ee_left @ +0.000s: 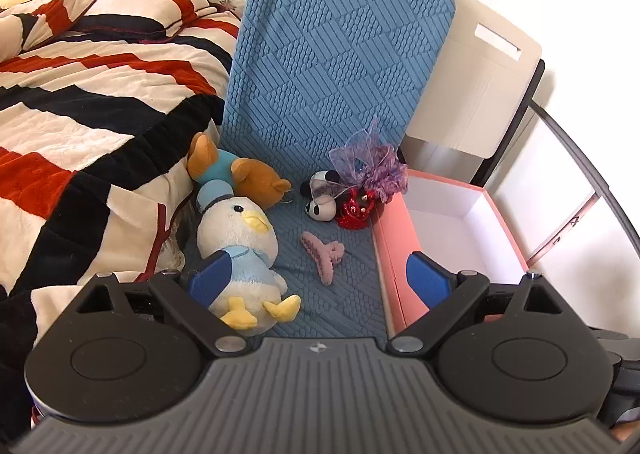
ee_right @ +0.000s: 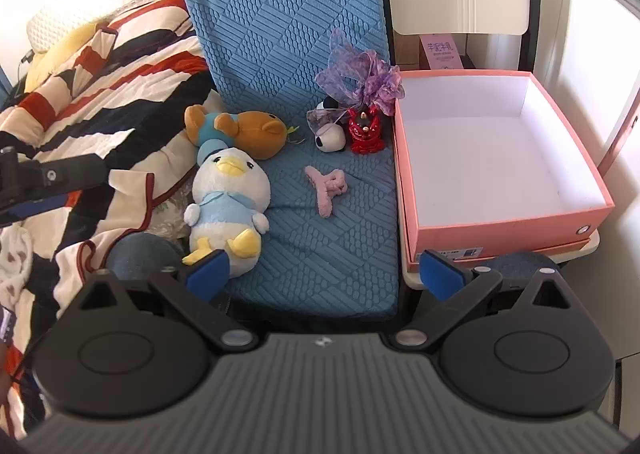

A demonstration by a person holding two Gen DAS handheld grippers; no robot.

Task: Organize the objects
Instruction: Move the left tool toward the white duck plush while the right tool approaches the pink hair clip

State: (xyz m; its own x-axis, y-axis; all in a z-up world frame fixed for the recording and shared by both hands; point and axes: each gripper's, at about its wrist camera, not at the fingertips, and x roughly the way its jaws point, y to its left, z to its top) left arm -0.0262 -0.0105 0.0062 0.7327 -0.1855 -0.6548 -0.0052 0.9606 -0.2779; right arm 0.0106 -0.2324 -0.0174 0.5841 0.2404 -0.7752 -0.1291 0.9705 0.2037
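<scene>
In your left wrist view, your left gripper (ee_left: pixel 320 282) is hovering with fingers spread wide, holding nothing; the duck (ee_left: pixel 236 250) is lying at nine o'clock, the hair clip (ee_left: pixel 323 254) at twelve, the pink box (ee_left: pixel 394 250) at three. In your right wrist view, your right gripper (ee_right: pixel 324 274) is gaping wide too; the duck (ee_right: pixel 226 205) is sitting at ten o'clock, the hair clip (ee_right: pixel 326 187) at twelve, the box (ee_right: pixel 508 223) at two.

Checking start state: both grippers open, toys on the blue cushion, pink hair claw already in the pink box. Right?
Not quite. The pink hair claw is not in the pink box; the right wrist view shows it lying on the blue cushion, with nothing in the box. Left gripper and right gripper are open, as stated.
</scene>
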